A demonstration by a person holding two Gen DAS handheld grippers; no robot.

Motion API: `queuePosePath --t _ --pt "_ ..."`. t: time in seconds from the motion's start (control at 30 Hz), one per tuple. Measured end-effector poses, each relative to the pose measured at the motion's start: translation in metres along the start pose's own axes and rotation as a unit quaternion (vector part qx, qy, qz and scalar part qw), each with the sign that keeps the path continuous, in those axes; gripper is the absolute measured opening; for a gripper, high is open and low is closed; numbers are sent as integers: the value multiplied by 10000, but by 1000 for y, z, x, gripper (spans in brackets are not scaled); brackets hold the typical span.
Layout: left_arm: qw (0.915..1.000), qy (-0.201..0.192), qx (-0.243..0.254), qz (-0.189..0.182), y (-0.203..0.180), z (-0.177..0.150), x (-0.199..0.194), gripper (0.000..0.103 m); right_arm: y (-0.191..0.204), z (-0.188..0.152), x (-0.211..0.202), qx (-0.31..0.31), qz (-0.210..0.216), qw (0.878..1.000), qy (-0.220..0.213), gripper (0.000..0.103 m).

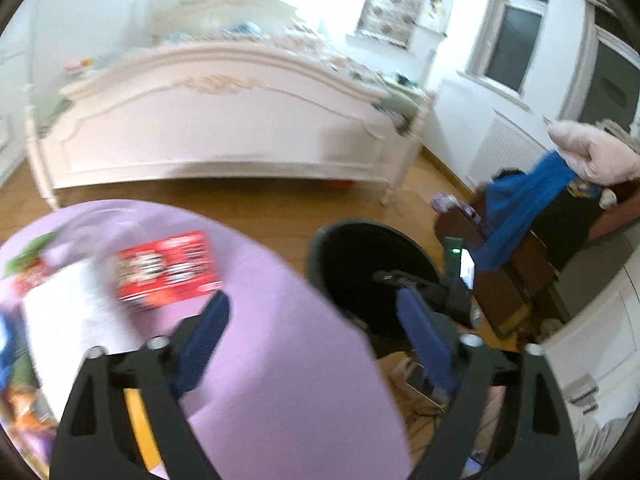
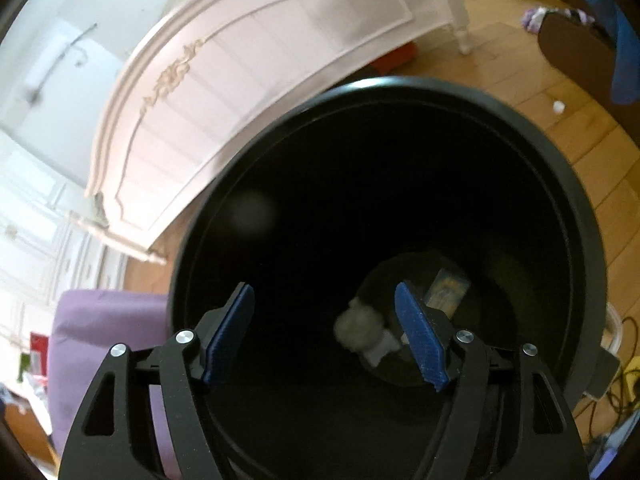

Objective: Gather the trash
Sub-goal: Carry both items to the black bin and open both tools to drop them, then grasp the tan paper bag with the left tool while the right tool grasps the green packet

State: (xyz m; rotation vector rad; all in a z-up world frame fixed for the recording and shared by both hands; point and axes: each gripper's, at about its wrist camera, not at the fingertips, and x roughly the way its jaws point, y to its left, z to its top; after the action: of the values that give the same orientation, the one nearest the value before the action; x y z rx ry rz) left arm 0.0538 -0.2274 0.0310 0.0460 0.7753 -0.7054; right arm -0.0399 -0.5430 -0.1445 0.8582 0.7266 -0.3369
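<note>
A round black trash bin fills the right wrist view. At its bottom lie a crumpled white wad and a small blue packet. My right gripper hangs open over the bin's mouth with nothing between its blue pads. In the left wrist view my left gripper stands wide open and empty above the edge of a lilac-covered surface. A red printed packet and white paper lie on that surface to the left of its fingers. The bin stands on the floor just beyond, with the right gripper over it.
A white bed footboard stands behind the bin across the wooden floor. A dark chair with a blue cloth and a pale pillow sits at the right. Cables and small items lie on the floor near the bin.
</note>
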Motion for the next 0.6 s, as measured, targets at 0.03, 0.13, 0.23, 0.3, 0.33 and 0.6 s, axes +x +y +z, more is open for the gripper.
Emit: queuePosePath --t 0.03,0.13,0.23,0.3,0.33,0.6 --pt "9998 -88 -69 137 10 -4 -12 89 0 1 0 105 -1 9999 -66 73" --pt "9980 -275 -290 491 37 -15 -39 89 14 -3 5 -103 -47 9999 -92 73" --pt "9933 -415 -639 873 71 -27 -62 89 31 -15 15 -253 25 9996 114 73" --pt "9892 -481 -881 1067 93 -36 -75 89 42 -27 23 -278 157 9992 259 73" --pt "9853 -527 -1064 1229 110 -41 -83 89 47 -30 23 -329 191 9989 265 73" --pt "9634 -671 -1859 1812 203 -67 -120 89 78 -30 -20 -1039 -107 9943 228 85"
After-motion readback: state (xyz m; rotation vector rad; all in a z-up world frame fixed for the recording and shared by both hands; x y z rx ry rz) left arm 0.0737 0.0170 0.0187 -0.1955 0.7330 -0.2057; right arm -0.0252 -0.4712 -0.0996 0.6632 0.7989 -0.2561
